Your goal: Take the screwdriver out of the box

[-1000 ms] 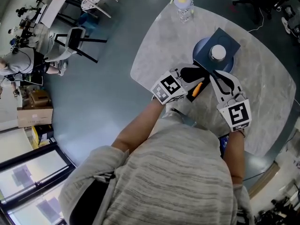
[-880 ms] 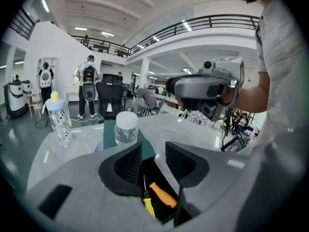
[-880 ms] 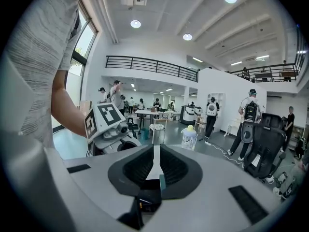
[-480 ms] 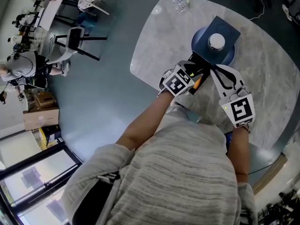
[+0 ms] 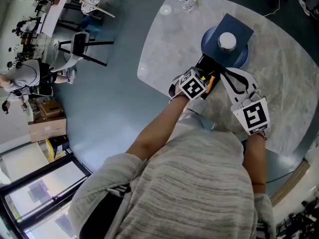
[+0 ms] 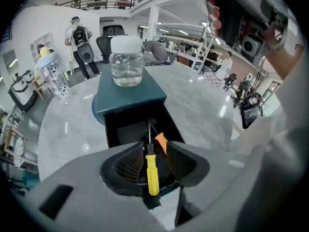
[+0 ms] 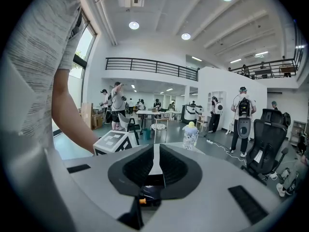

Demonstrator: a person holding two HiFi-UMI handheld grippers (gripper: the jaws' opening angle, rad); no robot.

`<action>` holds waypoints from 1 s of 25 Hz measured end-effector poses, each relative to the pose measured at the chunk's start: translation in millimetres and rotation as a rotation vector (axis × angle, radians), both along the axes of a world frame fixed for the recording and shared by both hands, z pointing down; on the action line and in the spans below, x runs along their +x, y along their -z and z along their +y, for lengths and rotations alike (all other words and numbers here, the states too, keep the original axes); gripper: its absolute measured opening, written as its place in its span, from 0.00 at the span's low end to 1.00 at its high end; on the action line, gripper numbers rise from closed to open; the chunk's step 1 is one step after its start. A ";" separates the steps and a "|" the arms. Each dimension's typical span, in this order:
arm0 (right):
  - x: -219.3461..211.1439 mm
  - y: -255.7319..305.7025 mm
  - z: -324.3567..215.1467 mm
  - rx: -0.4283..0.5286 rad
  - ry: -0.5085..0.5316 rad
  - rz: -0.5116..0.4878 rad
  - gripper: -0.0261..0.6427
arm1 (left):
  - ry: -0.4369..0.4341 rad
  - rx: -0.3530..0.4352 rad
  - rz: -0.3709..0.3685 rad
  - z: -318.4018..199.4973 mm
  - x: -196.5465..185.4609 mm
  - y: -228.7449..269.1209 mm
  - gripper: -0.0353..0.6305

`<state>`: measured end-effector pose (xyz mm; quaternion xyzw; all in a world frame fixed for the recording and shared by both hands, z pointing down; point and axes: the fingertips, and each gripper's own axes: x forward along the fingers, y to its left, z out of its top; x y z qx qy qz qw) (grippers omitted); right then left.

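My left gripper (image 6: 155, 152), 2 jaws apart and just narrowing, straddles the screwdriver (image 6: 152, 174), whose shaft points deeper into the box (image 6: 145, 98).

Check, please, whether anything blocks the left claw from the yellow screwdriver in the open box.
Nothing visible does: the left claw, its jaws having just closed a little, straddles the yellow screwdriver; an orange-handled tool lies just beside it.

Bright ceiling lights; glare on marble table (image 5: 169, 39); fisheye-warped edges; sharp.
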<state>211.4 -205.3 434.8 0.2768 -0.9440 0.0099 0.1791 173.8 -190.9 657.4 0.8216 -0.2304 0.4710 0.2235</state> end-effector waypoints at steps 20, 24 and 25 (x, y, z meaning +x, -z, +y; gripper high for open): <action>12.9 -1.6 -0.8 -0.010 -0.029 -0.004 0.06 | -0.062 -0.088 -0.273 16.0 -16.7 -56.3 0.25; 14.2 -2.3 -0.1 -0.010 -0.030 0.003 0.06 | -0.066 -0.089 -0.294 15.8 -18.2 -62.8 0.25; 14.8 -1.9 -0.2 -0.009 -0.035 0.002 0.06 | -0.069 -0.089 -0.300 15.4 -18.1 -63.4 0.25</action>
